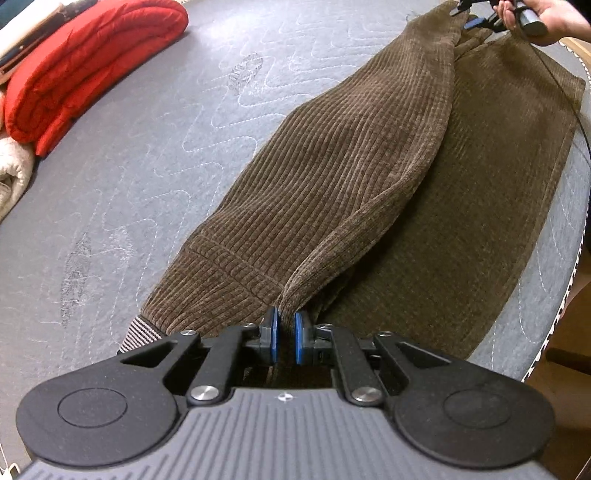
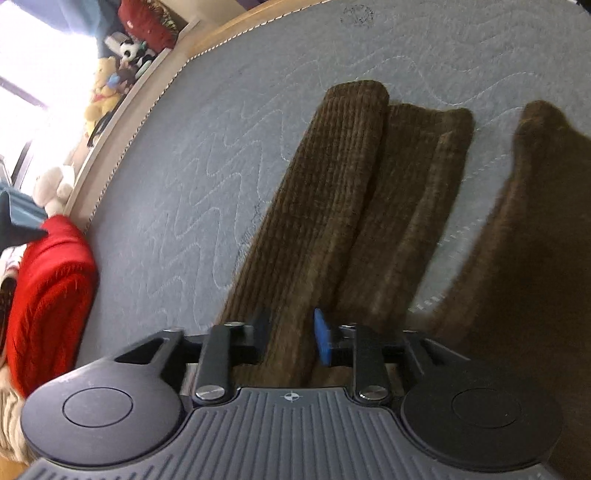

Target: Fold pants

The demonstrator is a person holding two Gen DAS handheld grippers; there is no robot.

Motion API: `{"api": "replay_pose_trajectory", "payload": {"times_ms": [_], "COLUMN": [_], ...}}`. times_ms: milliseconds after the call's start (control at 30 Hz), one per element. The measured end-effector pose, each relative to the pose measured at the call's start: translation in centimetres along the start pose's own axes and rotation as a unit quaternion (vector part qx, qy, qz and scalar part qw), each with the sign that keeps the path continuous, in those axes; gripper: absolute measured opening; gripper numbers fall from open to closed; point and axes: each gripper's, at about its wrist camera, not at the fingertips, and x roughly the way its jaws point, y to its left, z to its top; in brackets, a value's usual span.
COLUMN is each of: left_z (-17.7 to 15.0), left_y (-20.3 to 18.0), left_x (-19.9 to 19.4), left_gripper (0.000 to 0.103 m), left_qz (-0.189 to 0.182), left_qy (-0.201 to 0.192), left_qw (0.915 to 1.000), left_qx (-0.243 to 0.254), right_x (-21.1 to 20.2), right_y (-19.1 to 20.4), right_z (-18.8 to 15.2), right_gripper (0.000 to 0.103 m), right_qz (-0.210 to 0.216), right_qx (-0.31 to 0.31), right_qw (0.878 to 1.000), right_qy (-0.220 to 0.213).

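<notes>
Brown corduroy pants [image 1: 369,177] lie lengthwise on the grey quilted mattress [image 1: 155,177], one leg folded over the other. My left gripper [image 1: 286,334] is shut on a pinched fold of the fabric near the waist, where a striped lining shows. At the far leg ends, a hand [image 1: 550,14] holds my right gripper [image 1: 471,16]. In the right wrist view the pants [image 2: 332,206] run away from me. My right gripper [image 2: 290,338] stands open, with a ridge of a pant leg lying between its fingers. The blue pad [image 2: 321,341] is clear of the cloth.
A folded red blanket [image 1: 85,62] and a cream one [image 1: 11,173] lie at the mattress's left side. The mattress edge [image 1: 554,314] runs close along the pants on the right. Stuffed toys [image 2: 107,92] sit on a shelf beyond the piped mattress border [image 2: 122,122].
</notes>
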Motion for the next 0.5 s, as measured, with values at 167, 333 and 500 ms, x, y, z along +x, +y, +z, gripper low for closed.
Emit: {"api": "replay_pose_trajectory", "payload": {"times_ms": [167,333,500], "left_z": [0.0,-0.2,-0.7], "left_y": [0.4,0.3,0.7], "left_x": [0.2,-0.5,-2.6], "left_gripper": [0.01,0.01,0.01], "left_qz": [-0.006,-0.003,0.011], "left_qy": [-0.001,-0.008,-0.034], "left_qw": [1.0,1.0,0.9993], "left_qx": [-0.006,-0.003,-0.009], "right_x": [1.6,1.2,-4.8], "right_y": [-0.3,1.1,3.1], "right_z": [-0.3,0.1,0.8], "right_gripper": [0.039,0.005,0.002], "right_qz": [-0.039,-0.023,0.013], "right_qx": [0.013,-0.034,-0.05], "right_qw": [0.999,0.999,0.996], "right_qy": [-0.004,-0.028,-0.077]}}
